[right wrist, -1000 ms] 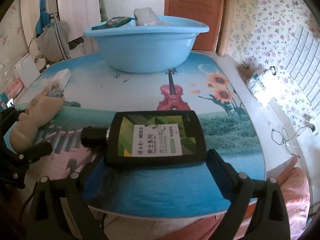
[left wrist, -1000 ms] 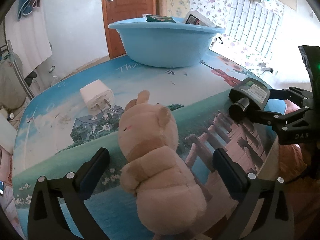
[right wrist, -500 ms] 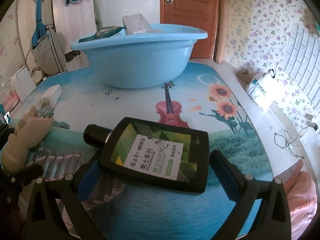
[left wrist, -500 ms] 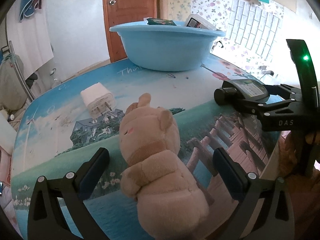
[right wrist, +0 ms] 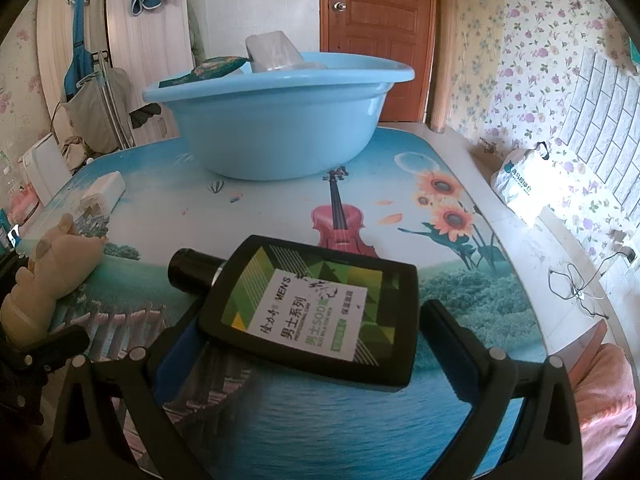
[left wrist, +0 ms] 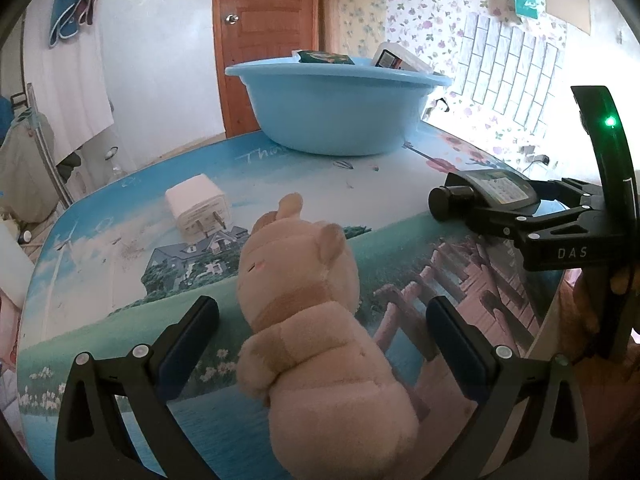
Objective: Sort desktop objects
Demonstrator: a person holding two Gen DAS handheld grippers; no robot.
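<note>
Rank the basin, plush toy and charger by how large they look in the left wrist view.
1. Plush toy, though its nearness to the camera inflates it.
2. Basin, looking close in size to the toy.
3. Charger, clearly smallest.

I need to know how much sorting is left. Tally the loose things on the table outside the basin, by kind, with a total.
Plush toy: 1
Black lotion bottle: 1
White plug adapter: 1
Total: 3 outside the blue basin.
</note>
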